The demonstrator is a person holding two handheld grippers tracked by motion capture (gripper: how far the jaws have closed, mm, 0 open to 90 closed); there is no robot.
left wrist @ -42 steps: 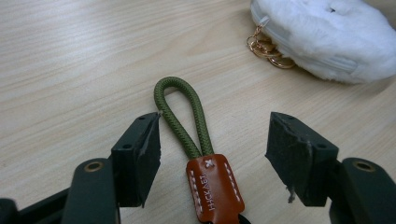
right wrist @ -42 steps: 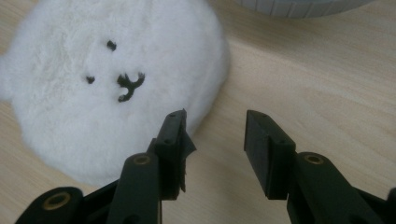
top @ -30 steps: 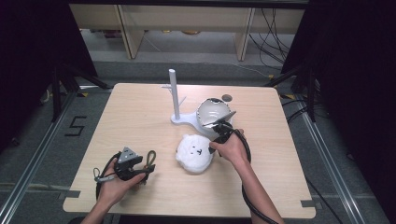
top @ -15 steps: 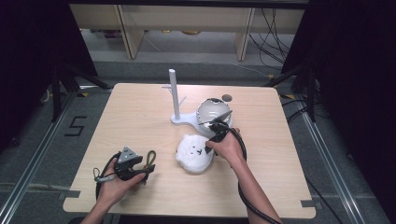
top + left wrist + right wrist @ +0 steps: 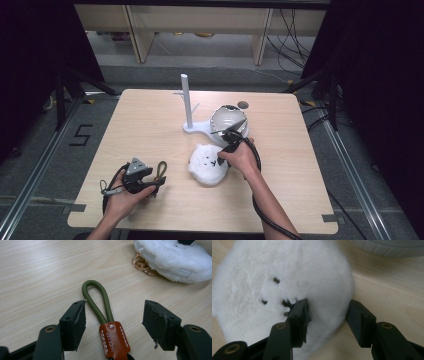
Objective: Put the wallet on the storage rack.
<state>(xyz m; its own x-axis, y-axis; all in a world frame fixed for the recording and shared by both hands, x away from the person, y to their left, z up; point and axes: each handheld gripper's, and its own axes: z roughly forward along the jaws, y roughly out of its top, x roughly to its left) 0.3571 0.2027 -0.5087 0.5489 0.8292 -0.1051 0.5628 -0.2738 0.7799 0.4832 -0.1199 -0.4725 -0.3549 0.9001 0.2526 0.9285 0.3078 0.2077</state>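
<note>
Presently the right gripper (image 5: 327, 312) sits low over the white plush pouch (image 5: 209, 164), which lies flat on the wooden table (image 5: 150, 125) just in front of the white stand (image 5: 189, 107). Its jaws have just been opening. In the right gripper view one jaw rests on the fur near the small dark face marks and the other stands off the pouch's edge, so the pouch's rim lies between them but is not squeezed. My reading is that this grip is either just released or not yet made.

The left gripper (image 5: 113, 322) lies near the table's front left, held in the left hand (image 5: 122, 200). Its jaws stand spread, with the green cord loop (image 5: 97, 300) and its brown leather tab (image 5: 113, 340) lying between them, untouched by either pad. The pouch's gold ring (image 5: 142, 263) shows beyond the loop, well apart from it.

A grey bowl-like object (image 5: 227, 120) sits beside the stand's base; its nature I cannot tell.

Judgement: early stage. Neither item is lifted, the stand's pegs are bare, and loop and ring are unjoined
</note>
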